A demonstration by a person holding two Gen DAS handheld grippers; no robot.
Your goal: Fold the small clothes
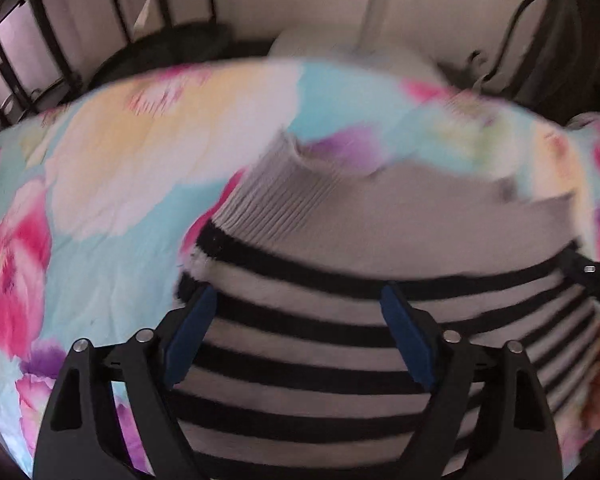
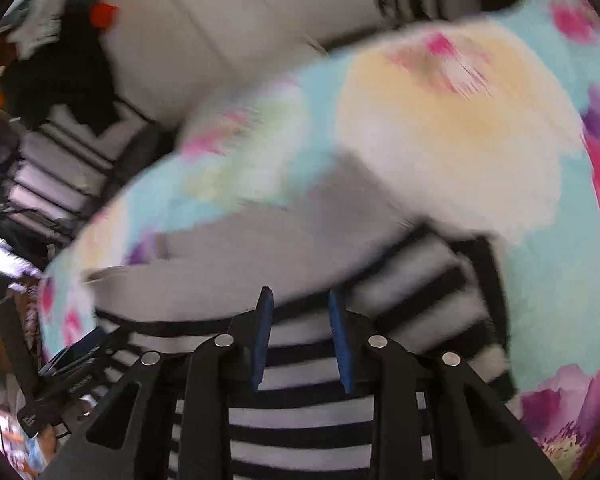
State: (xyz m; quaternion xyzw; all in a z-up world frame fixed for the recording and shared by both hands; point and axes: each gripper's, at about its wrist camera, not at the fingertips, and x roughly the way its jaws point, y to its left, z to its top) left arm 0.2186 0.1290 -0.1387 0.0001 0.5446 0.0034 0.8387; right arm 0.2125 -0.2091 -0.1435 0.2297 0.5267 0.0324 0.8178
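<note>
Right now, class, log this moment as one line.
phase: fold start | item: striped sweater flat on floral sheet | left gripper: jaws open over stripes | right gripper: jaws open, narrower

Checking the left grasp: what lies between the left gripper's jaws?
In the left wrist view, only the striped sweater lies between the open left gripper jaws, spread on the floral sheet.

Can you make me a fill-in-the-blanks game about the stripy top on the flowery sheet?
1. The stripes on the sweater are black and ____.
2. The sweater lies on a sheet printed with ____.
3. The left gripper is wide ____ above the stripes.
4. The pads on both grippers are ____.

Missing words: white; flowers; open; blue
</note>
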